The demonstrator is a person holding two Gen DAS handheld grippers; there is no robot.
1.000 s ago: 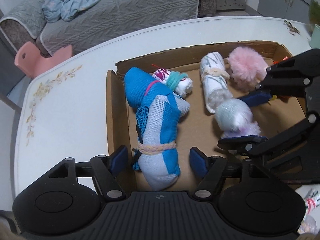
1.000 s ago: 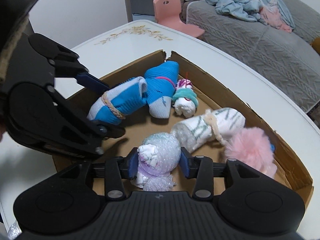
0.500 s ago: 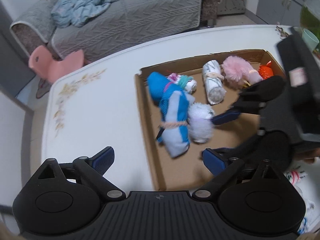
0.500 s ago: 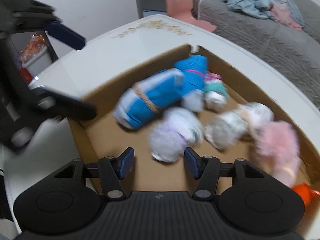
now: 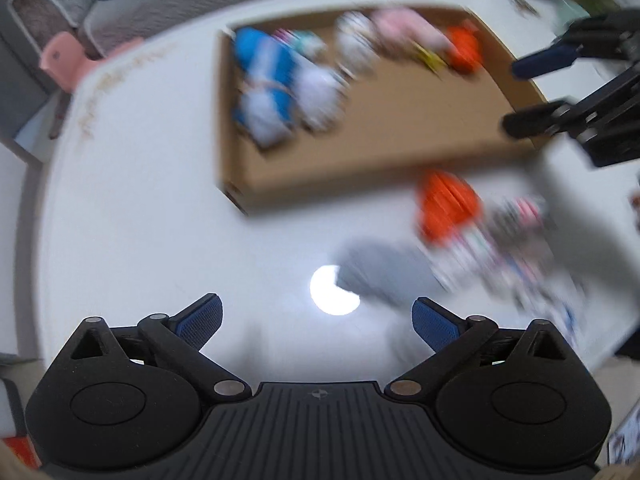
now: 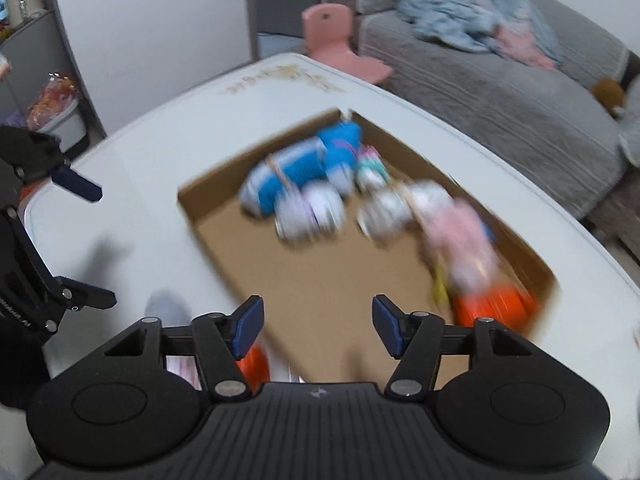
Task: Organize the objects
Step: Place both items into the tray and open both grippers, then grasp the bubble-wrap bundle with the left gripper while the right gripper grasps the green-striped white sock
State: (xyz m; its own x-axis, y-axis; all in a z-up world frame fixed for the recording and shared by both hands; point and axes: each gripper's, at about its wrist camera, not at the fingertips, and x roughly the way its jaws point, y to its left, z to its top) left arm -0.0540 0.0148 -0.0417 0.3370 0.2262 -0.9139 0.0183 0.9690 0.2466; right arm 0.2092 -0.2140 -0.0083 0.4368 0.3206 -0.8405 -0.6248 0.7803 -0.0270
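The box [image 6: 332, 280] is brown. In it, one sock roll [image 6: 296, 176] is bright blue and white. Next to it is a white ball [image 6: 310, 214] with a bit of purple. The fluffy one [image 6: 460, 232] is pink. A roll [image 6: 496, 306] in the corner is orange. The surface [image 5: 132, 208] is white, with small gold flowers [image 6: 280, 76] at its edge. On it lie another orange roll [image 5: 448, 206] and a grey one [image 5: 384, 276]. Both tools are black with blue tips [image 5: 200, 320]. The couch [image 6: 500, 100] is grey, with light blue and pink cloth [image 6: 472, 12] on top. The small chair [image 6: 340, 40] is pink.
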